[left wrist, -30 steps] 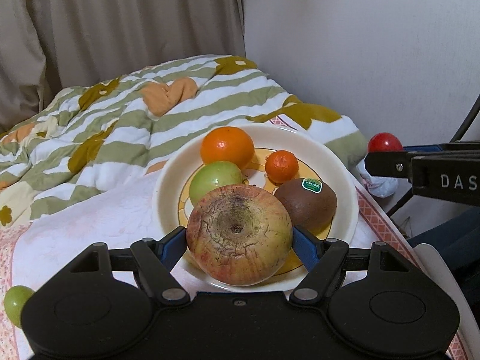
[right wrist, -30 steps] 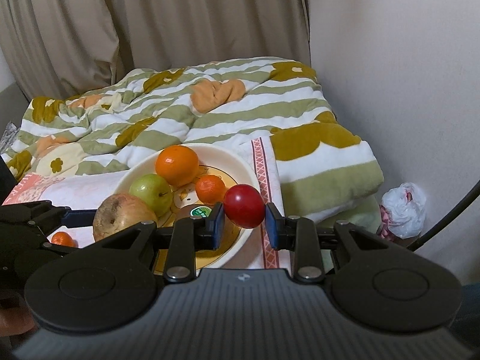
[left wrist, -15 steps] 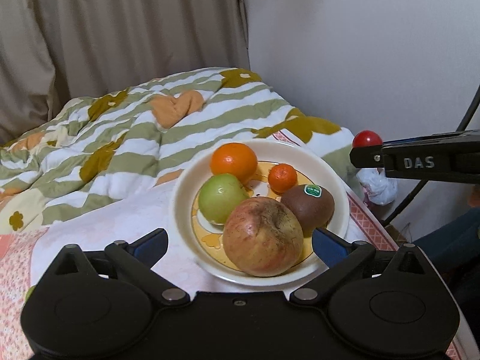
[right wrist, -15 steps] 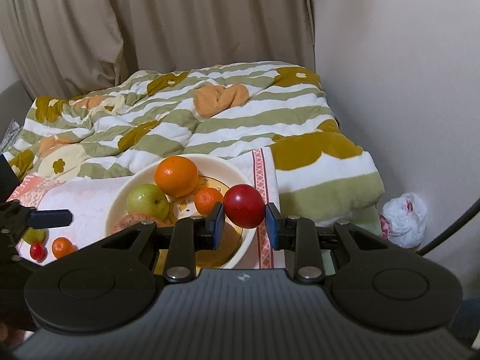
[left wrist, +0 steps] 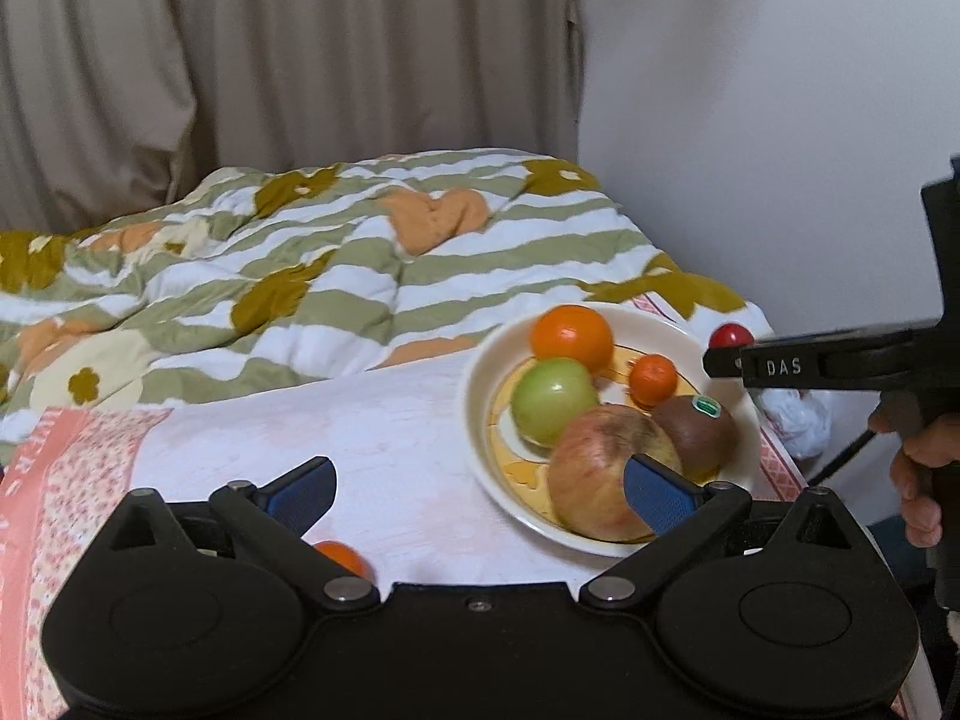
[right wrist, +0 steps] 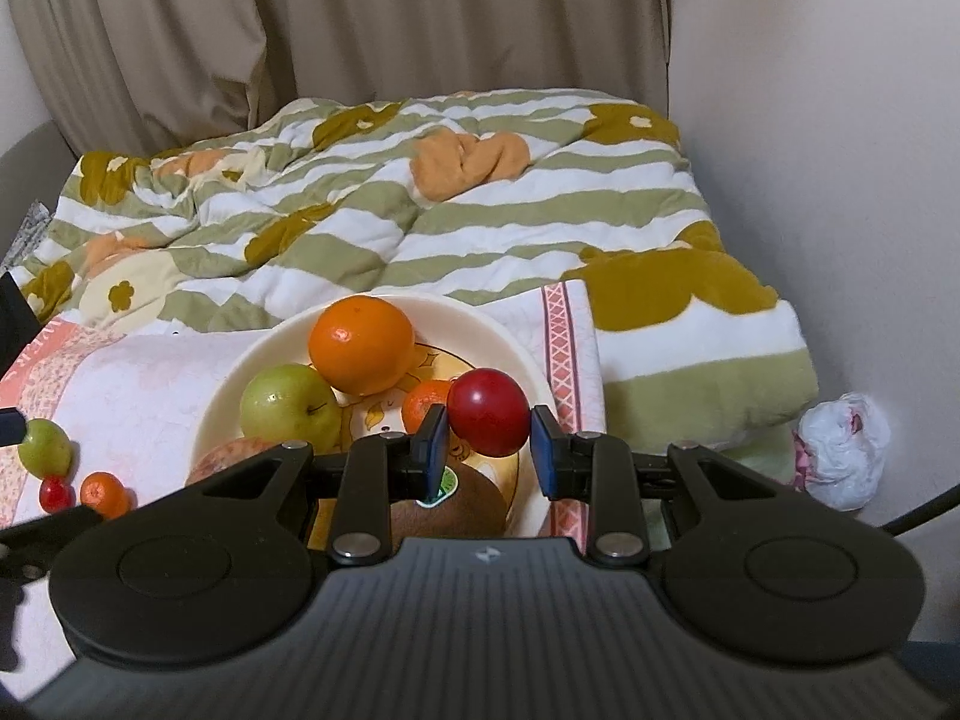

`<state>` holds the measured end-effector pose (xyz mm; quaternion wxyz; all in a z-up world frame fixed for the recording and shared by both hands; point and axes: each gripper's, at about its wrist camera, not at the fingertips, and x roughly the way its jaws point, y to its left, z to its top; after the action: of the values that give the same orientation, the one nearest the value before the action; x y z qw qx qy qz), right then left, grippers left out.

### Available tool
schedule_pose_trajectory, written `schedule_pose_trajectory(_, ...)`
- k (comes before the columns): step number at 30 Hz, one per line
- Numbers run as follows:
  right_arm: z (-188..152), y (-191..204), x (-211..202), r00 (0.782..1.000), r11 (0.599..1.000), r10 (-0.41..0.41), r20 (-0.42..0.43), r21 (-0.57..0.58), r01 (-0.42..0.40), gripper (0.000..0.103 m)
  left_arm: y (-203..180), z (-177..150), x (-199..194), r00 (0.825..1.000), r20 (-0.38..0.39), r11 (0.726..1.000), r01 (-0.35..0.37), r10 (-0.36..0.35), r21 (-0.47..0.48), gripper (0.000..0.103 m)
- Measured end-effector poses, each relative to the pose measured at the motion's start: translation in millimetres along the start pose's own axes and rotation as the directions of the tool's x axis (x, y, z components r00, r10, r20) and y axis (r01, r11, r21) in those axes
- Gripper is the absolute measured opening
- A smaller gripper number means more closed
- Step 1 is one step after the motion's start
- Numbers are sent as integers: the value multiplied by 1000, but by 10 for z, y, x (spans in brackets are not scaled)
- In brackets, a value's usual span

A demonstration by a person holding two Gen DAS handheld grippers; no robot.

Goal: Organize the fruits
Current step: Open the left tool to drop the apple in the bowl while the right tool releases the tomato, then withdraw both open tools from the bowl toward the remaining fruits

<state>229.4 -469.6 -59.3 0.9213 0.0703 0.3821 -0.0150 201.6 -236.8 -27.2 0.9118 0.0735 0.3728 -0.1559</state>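
Note:
A cream plate (left wrist: 480, 372) (right wrist: 240, 360) on the bed holds a large orange (left wrist: 571, 331) (right wrist: 361, 343), a green apple (left wrist: 553, 401) (right wrist: 289, 401), a small mandarin (left wrist: 653, 377) (right wrist: 423, 402), a kiwi (left wrist: 699, 435) (right wrist: 462, 501) and a big reddish apple (left wrist: 600, 474) (right wrist: 231, 456). My left gripper (left wrist: 477, 489) is open and empty, left of the plate. My right gripper (right wrist: 487, 450) is shut on a small red fruit (right wrist: 487, 411) (left wrist: 731, 336) above the plate's right rim.
On the pink cloth (left wrist: 270, 420) left of the plate lie a small green fruit (right wrist: 45, 447), a small red fruit (right wrist: 57, 493) and a mandarin (right wrist: 105, 492) (left wrist: 342, 557). A striped blanket (right wrist: 420, 228) covers the bed behind. A white bag (right wrist: 843, 450) lies by the wall.
My left gripper let go of the big apple on the plate, opened wide and moved back and to the left. My right gripper kept the red fruit and moved nearer the plate.

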Motion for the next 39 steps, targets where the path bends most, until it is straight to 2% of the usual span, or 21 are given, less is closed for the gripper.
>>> schedule_pose_trajectory(6,-19,7,115,1000,1000,3,-15,-1,-3,46,99,-37,-74,1000,-10,999,-29,28,-24,103)
schedule_pose_trajectory(7,-23,10,115,1000,1000,-3,-11,-2,3,49,108,-48,-88,999,-10,999,-31,30,-28,103)
schedule_pose_trajectory(9,-21,10,110,1000,1000,-9,-6,-1,9,71,126,-70,-123,1000,-10,999,-30,30,-40,103)
schedule_pose_trajectory(10,-19,9,102,1000,1000,-12,-3,2,12,79,134,-86,-143,999,-10,999,-31,30,-45,103)
schedule_pose_trajectory(11,-21,7,84,1000,1000,-19,2,8,19,97,132,-93,-154,999,-10,998,-32,32,-47,103)
schedule_pose_trajectory(12,-26,7,60,1000,1000,-28,10,12,28,103,126,-102,-168,999,-10,998,-35,34,-45,103)
schedule_pose_trajectory(14,-40,11,-2,999,999,-37,35,11,36,103,116,-117,-192,999,-7,998,-37,36,-41,103)
schedule_pose_trajectory(18,-76,42,-96,998,999,-47,34,-11,47,103,84,-144,-269,999,5,998,-39,39,-39,103)
schedule_pose_trajectory(24,-115,72,-369,998,999,-32,56,-2,32,103,78,-168,-470,999,36,998,-39,41,-50,103)
schedule_pose_trajectory(35,-231,296,-1123,992,998,-38,119,-41,43,103,251,-338,-1116,988,132,992,-63,77,-110,103)
schedule_pose_trajectory(39,-276,427,-1387,990,997,-31,140,-63,40,103,371,-415,-1375,979,166,988,-100,120,-120,103)
